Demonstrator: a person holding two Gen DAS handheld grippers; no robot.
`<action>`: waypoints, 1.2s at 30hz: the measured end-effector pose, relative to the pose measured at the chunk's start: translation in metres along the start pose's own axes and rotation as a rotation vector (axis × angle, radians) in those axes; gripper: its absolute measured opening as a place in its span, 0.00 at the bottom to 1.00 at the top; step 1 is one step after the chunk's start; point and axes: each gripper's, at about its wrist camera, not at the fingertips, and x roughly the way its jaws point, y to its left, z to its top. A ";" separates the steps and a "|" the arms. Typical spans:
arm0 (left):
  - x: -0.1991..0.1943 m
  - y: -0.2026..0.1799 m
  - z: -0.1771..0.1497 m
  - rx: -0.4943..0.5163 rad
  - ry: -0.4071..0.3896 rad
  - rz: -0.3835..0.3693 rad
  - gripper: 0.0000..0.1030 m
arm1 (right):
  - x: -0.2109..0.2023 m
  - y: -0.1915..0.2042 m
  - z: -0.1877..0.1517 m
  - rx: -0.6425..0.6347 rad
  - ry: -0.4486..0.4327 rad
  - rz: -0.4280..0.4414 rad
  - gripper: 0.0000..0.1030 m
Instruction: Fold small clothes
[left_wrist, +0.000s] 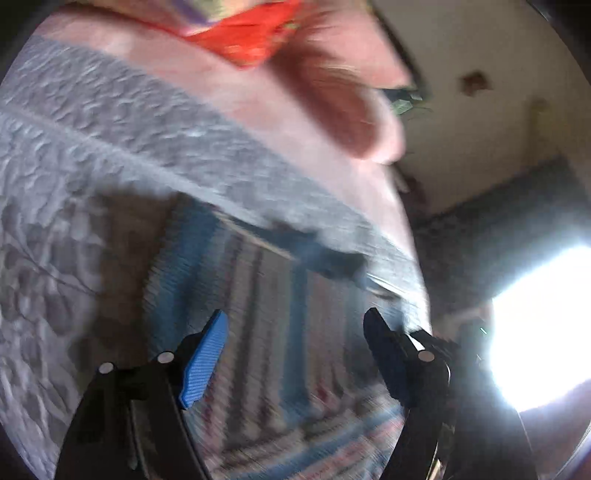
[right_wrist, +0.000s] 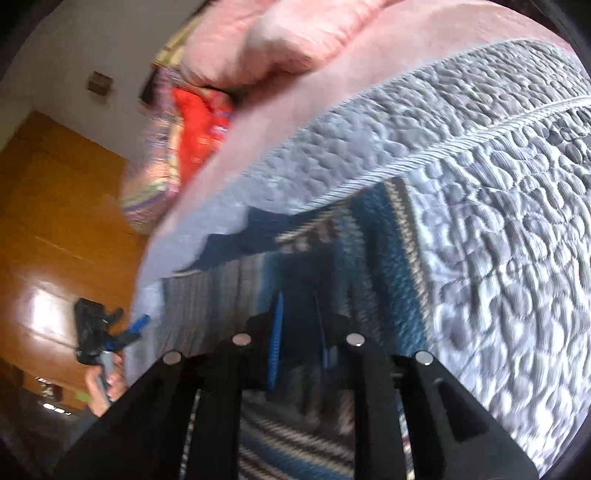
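Striped garment (right_wrist: 295, 435) between nearly closed fingers (right_wrist: 275, 343)

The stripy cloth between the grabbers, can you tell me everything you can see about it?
The stripy cloth is a knit-looking garment with blue, grey, cream and reddish bands. It lies on the grey quilt, whose folded edge covers its far end. The pictures are blurry, so its exact shape is unclear. The right gripper is nearly shut with the cloth between its blue pads, seemingly pinching it. The left gripper is open above the cloth; whether it touches cannot be told.
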 end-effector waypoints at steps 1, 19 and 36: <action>0.006 0.002 -0.007 0.007 0.041 0.007 0.74 | 0.004 -0.001 -0.004 -0.009 0.029 0.007 0.16; -0.020 0.012 -0.036 0.002 0.140 0.191 0.80 | -0.011 -0.013 -0.052 0.053 0.129 -0.013 0.43; -0.161 0.041 -0.319 -0.363 0.316 0.062 0.85 | -0.153 -0.030 -0.345 0.348 0.363 -0.029 0.54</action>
